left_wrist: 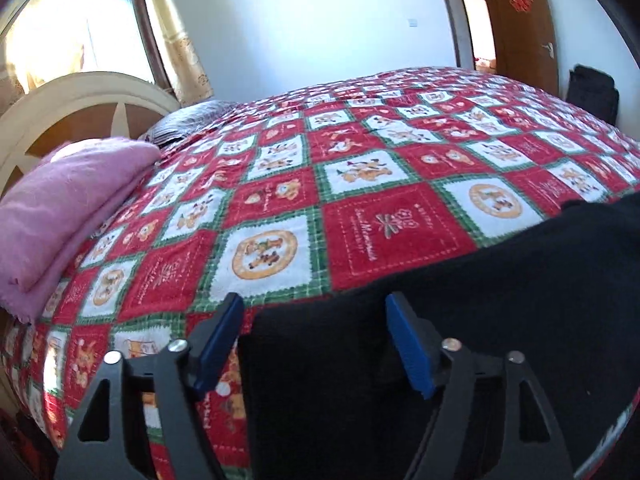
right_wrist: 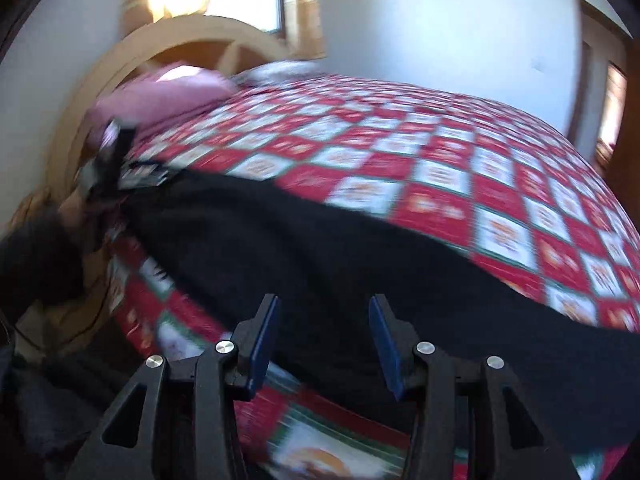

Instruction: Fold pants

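Observation:
Black pants [left_wrist: 500,292] lie spread along the near edge of a bed with a red, white and green checked cover [left_wrist: 360,184]. My left gripper [left_wrist: 316,344] is open, its blue pads astride the pants' left end, holding nothing. In the right wrist view the pants [right_wrist: 320,248] stretch across the bed edge. My right gripper [right_wrist: 324,344] is open just above the dark cloth, empty. The left gripper [right_wrist: 116,168] shows at the far left of that view, at the pants' other end. The right view is blurred.
A folded pink blanket [left_wrist: 68,208] lies by the cream headboard [left_wrist: 80,96]. A grey pillow [left_wrist: 188,120] sits behind it. A window with curtains, a white wall and a wooden door [left_wrist: 516,20] stand beyond the bed. A dark bag [left_wrist: 592,92] stands at the far right.

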Motion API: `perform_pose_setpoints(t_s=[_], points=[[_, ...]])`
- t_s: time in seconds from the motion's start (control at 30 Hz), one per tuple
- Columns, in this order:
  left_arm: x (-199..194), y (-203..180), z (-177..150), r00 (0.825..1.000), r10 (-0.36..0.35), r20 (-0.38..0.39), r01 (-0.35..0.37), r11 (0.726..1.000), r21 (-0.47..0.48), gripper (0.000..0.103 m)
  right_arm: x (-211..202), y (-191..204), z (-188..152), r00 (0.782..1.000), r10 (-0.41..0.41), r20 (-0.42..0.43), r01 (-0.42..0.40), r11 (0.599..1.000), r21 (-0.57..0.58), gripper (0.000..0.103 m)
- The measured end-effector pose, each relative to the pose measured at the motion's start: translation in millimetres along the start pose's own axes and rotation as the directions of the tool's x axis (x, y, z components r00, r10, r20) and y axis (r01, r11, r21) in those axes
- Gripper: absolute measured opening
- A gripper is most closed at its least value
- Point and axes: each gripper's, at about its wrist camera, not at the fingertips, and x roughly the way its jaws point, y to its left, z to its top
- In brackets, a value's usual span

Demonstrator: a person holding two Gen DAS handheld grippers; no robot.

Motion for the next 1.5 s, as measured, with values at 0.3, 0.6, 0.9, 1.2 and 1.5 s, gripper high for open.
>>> perform_pose_setpoints(t_s=[0.3,0.6,0.9,1.2,1.5], points=[[-8,28,-14,0.996,-0.093,0.014,0.094,0.985,-0.148,0.088,64,62,9,0.992,0.054,-0.112,-0.073,0.981,-0.177,0.048],[-50,32,-27,0.996,-0.033,0.081,0.043,0.991,-0.123,0.087,64,58,9,0.992,0.012,-0.124,-0.033,0.984,-0.172,0.003],[-73,10,-30,0.980,-0.158,0.124,0.174,0.975,-0.136,0.087,72,78,-3,0.984,-0.025,-0.175,-0.020,0.967,-0.254,0.004],[-56,-51,-50,0.975,-0.222,0.025,0.221,0.975,0.034,0.087,52,61,15,0.994,0.024,-0.106,-0.040,0.987,-0.155,0.037],[-65,-45,-56,0.975,-0.222,0.028,0.222,0.975,0.028,0.088,65,57,-3,0.985,-0.029,-0.169,0.004,0.989,-0.148,0.039]])
